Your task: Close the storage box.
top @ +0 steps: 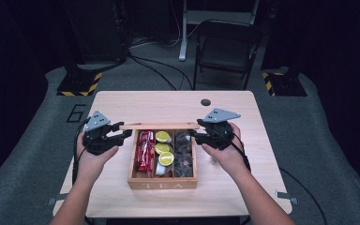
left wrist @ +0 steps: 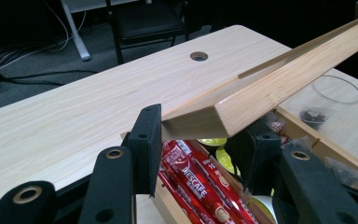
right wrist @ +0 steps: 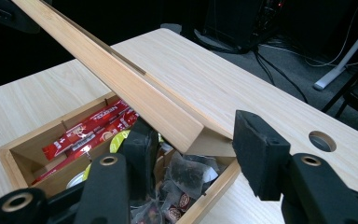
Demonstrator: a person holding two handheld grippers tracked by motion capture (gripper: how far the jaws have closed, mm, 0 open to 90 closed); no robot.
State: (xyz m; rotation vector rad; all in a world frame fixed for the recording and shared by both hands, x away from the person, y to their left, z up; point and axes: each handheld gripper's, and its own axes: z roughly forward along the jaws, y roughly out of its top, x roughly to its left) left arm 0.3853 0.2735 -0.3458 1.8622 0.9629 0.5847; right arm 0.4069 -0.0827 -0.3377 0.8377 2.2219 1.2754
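Observation:
A wooden tea box (top: 161, 184) stands mid-table, and its lid (top: 159, 125) is tilted up over the back edge. My left gripper (top: 122, 132) is shut on the lid's left end (left wrist: 242, 109), with a pad on each side. My right gripper (top: 197, 134) is shut on the lid's right end (right wrist: 168, 116), the corner sitting between its pads (right wrist: 256, 140). The box holds red Nescafe sachets (top: 144, 150) on the left, lime-green capsules (top: 164, 147) in the middle and dark tea bags (top: 183, 154) on the right.
A clear plastic cup (left wrist: 335, 93) stands on the table beside the box's right side. The tabletop has a round cable hole (top: 206, 102) near its far edge. Behind the table are a folding chair (top: 225, 47) and floor cables.

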